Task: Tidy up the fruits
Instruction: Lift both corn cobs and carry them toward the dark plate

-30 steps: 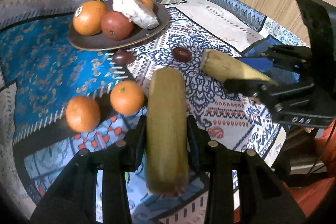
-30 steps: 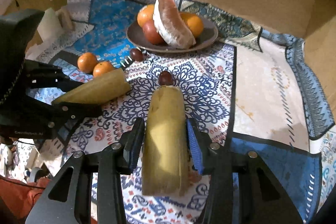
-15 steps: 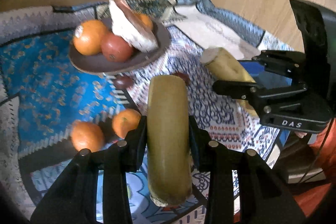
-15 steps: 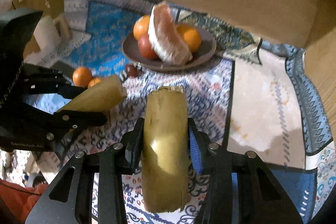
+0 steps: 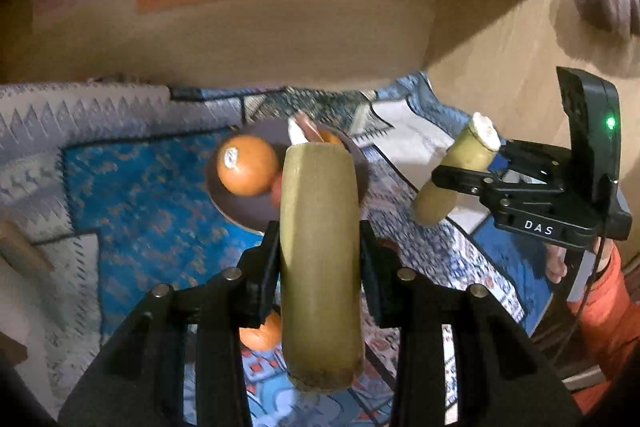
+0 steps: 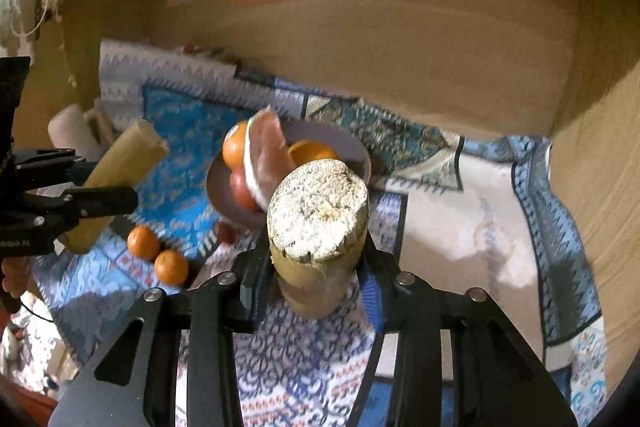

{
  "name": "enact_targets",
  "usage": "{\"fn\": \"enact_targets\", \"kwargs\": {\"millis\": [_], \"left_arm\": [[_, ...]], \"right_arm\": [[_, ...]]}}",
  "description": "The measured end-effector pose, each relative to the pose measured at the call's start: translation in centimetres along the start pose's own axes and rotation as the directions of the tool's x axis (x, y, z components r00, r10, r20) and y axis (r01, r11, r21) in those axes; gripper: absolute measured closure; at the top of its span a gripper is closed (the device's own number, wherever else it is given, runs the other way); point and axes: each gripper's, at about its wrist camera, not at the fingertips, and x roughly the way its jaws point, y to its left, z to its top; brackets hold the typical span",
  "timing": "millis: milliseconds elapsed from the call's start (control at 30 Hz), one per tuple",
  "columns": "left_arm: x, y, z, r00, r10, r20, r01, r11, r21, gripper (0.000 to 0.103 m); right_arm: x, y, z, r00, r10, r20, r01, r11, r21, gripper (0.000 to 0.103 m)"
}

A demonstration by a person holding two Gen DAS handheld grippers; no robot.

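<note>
My left gripper (image 5: 320, 259) is shut on a yellow-green sugarcane piece (image 5: 320, 247), held up above the patterned cloth. My right gripper (image 6: 316, 267) is shut on a second sugarcane piece (image 6: 318, 223), tilted up so its white cut end faces the camera. Each gripper shows in the other's view, the right gripper (image 5: 460, 183) and the left gripper (image 6: 100, 199). Beyond them a dark plate (image 6: 356, 151) holds an orange (image 5: 246, 171), a red fruit (image 6: 242, 191), a pomelo wedge (image 6: 266, 151) and another orange (image 6: 310, 151).
Two small tangerines (image 6: 158, 255) and a dark plum (image 6: 226, 233) lie on the cloth (image 6: 460, 227) in front of the plate. A wooden wall (image 6: 400, 39) stands behind, and a side panel (image 6: 608, 147) on the right.
Both grippers have lifted their sugarcane pieces and tilted upward, so the wall fills more of each view. The right piece's cut end now faces the camera.
</note>
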Motion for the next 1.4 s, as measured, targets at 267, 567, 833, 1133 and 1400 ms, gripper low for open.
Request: {"fn": "enact_targets", "kwargs": {"millis": [267,567,833,1133,1400], "left_arm": [[1.0,2.4,2.8,0.999,0.037,0.026,-0.037,0.999,-0.027,0.067],[4.2,3.7,5.3,0.998,0.056,0.008,-0.056,0.998,-0.033,0.067],[8.3,5.1,7.3,0.999,0.045,-0.031,-0.046,0.997,-0.054,0.067],[12.2,5.7,9.1,0.996,0.028,-0.084,-0.033,0.998,-0.054,0.067],[13.7,5.9,9.9,0.994,0.015,-0.107,-0.020,0.999,-0.042,0.067]], "right_arm": [[1.6,-0.6,2.7,1.000,-0.015,0.016,0.015,1.000,-0.007,0.068],[4.3,-1.7,5.1,1.000,-0.022,-0.004,0.022,1.000,-0.020,0.068],[7.4,-2.4,7.2,0.999,-0.024,-0.036,0.022,0.999,-0.041,0.068],[11.0,-2.4,8.8,0.996,-0.026,-0.085,0.020,0.998,-0.067,0.068],[13.0,-1.5,9.2,0.992,-0.032,-0.125,0.019,0.995,-0.102,0.068]]}}
